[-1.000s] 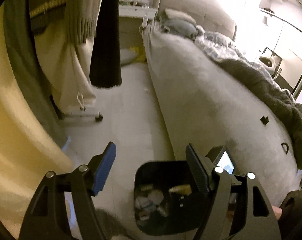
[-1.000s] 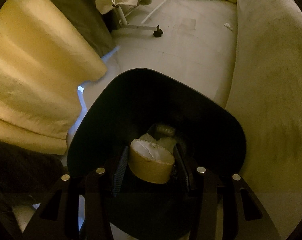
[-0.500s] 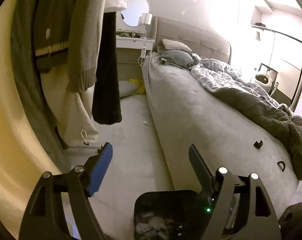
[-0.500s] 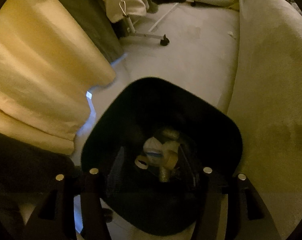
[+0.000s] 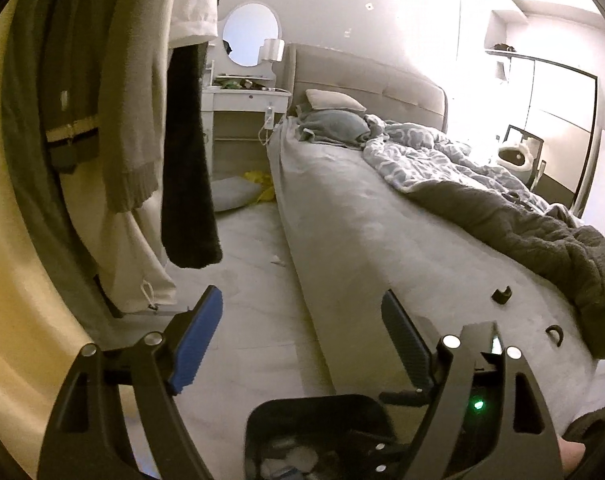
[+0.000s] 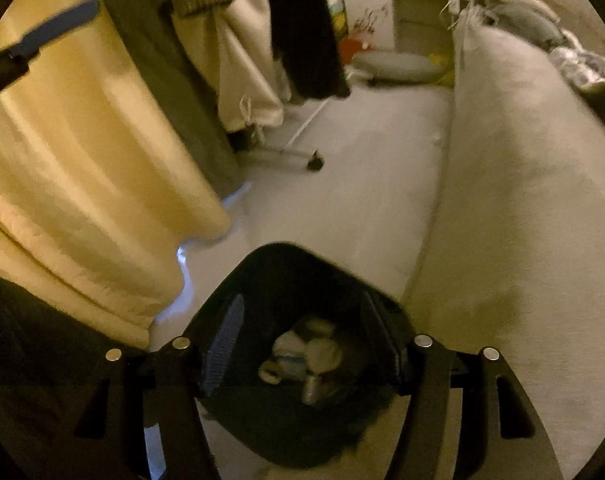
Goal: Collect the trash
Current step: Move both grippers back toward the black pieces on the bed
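Your right gripper (image 6: 302,344) hangs over the black trash bin (image 6: 262,280), which stands upright, mouth up, on the floor (image 6: 342,200) between the bed (image 6: 522,200) and the yellow curtain (image 6: 82,160). Its jaws have just been opening and are spread with nothing between them. The trash (image 6: 302,356) lies jumbled in the bottom; its long axis is unclear. Your left gripper (image 5: 302,340) is spread wide, empty, pointing along the bedside.

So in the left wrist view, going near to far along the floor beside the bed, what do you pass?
black trash bin → small white scrap → grey cushion → white dressing table with round mirror.
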`<action>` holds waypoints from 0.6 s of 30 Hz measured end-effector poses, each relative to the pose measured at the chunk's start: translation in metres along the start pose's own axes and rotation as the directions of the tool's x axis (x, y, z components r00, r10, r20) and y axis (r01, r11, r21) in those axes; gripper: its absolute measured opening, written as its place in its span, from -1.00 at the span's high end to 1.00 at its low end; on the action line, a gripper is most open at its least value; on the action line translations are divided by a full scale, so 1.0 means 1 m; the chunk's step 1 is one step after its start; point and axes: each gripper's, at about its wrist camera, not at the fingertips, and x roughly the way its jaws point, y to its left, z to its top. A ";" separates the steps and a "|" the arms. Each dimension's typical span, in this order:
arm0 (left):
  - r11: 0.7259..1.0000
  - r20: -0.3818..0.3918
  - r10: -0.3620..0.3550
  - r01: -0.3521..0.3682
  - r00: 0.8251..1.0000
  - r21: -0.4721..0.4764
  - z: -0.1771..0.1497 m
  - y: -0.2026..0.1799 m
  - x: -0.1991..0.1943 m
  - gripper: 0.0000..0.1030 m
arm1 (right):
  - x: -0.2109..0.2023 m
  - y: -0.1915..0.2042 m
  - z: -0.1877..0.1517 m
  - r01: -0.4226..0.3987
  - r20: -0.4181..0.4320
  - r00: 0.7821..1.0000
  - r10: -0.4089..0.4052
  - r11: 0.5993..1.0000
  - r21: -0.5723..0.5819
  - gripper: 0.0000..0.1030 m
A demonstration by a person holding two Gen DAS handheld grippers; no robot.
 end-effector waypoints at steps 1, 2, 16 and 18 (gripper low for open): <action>1.000 -0.004 -0.010 0.010 1.000 -0.003 0.000 -0.004 0.002 -0.63 | -0.005 -0.005 -0.001 0.005 0.014 1.000 -0.005 1.000 0.003 -0.22; 1.000 -0.006 -0.019 0.019 1.000 -0.004 0.000 -0.007 0.003 -0.63 | -0.011 -0.009 -0.001 0.011 0.026 1.000 -0.011 1.000 0.007 -0.23; 0.989 -0.047 -0.120 0.123 0.992 0.078 -0.004 -0.074 0.025 -0.63 | -0.072 -0.060 -0.021 0.109 0.144 0.982 -0.118 0.992 0.068 -0.26; 0.988 -0.050 -0.129 0.132 0.990 0.081 -0.005 -0.080 0.028 -0.63 | -0.082 -0.068 -0.024 0.123 0.157 0.978 -0.135 0.989 0.085 -0.26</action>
